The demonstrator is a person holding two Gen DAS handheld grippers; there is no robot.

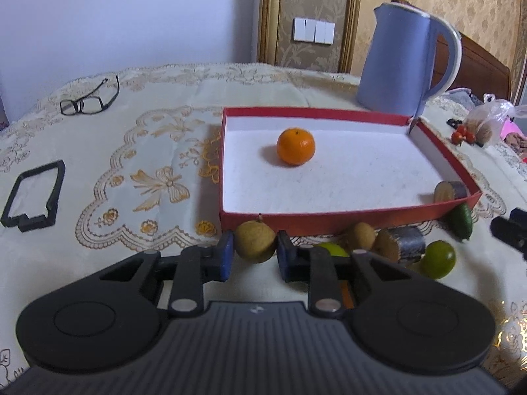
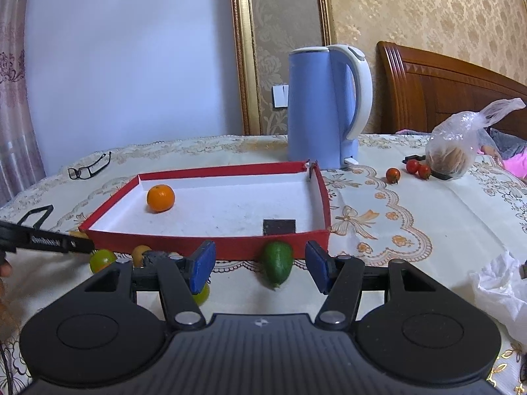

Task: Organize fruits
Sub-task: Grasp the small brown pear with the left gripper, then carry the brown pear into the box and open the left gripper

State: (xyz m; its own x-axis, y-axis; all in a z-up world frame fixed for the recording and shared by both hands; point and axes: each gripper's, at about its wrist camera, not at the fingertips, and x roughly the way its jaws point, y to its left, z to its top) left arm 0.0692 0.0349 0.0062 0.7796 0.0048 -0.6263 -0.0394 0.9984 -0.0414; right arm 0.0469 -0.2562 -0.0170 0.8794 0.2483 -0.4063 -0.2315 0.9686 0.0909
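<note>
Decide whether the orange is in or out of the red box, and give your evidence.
In. The orange sits on the white floor of the red box, with the red walls around it, apart from the other fruit lined up outside the near wall.

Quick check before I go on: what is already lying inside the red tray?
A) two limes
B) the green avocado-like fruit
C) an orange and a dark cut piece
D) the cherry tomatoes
C: the orange sits on the white floor of the red tray, and a dark cut piece lies in its near corner; the other fruits lie outside on the cloth.
</note>
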